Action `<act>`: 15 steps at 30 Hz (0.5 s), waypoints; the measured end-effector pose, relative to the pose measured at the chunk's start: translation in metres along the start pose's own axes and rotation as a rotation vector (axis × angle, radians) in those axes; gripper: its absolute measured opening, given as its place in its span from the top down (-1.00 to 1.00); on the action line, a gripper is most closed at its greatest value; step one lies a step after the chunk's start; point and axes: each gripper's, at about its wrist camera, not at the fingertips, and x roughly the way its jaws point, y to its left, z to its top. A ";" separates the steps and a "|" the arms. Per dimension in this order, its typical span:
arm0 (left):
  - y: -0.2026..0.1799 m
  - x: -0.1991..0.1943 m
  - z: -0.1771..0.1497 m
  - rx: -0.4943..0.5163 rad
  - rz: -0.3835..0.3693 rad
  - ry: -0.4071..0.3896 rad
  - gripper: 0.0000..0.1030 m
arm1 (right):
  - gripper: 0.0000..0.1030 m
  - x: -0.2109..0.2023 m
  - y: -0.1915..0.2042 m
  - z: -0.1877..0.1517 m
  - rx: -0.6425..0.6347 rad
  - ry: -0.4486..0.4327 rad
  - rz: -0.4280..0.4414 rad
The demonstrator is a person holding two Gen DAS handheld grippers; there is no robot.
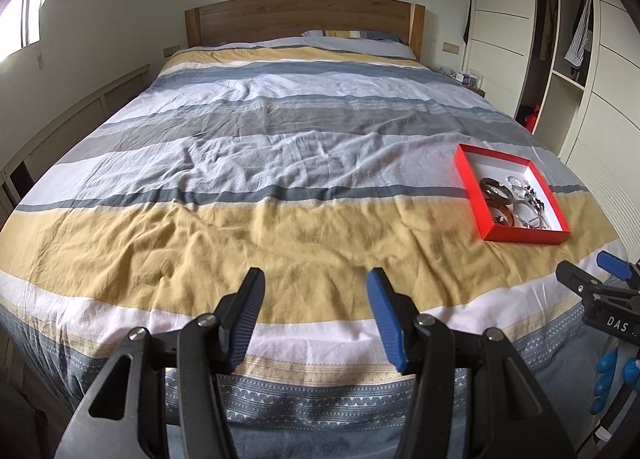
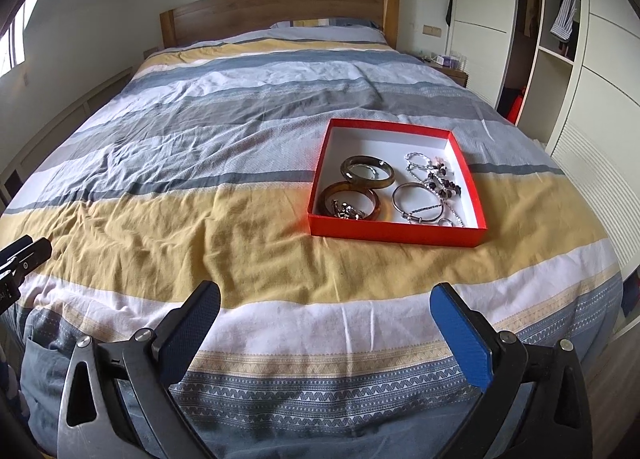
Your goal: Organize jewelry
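A striped duvet [image 2: 224,131] covered the bed where a shallow red box [image 2: 396,233] lay toward the right side near the foot, well ahead of both tools. Inside it sat two amber bangles [image 2: 368,173], a silver bangle [image 2: 418,199] and a tangle of beaded chains [image 2: 438,183], apparently gathered but not sorted, so the organizing looked finished or barely begun; the pictures could not say which. The left gripper [image 1: 316,287] and the right gripper [image 2: 326,305] hovered over the foot of the bed, fingers spread and empty.
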 end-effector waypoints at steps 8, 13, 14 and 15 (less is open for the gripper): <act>-0.014 0.005 0.000 0.018 0.013 0.018 0.01 | -0.99 0.007 -0.011 -0.002 0.024 0.013 0.011; -0.018 0.010 -0.001 0.024 0.020 0.031 -0.03 | -0.99 0.013 -0.018 -0.005 0.042 0.025 0.012; -0.019 0.011 -0.001 0.023 0.020 0.034 -0.05 | -0.99 0.014 -0.019 -0.006 0.043 0.028 0.012; -0.020 0.012 -0.001 0.023 0.021 0.036 -0.07 | -0.99 0.015 -0.020 -0.006 0.044 0.031 0.012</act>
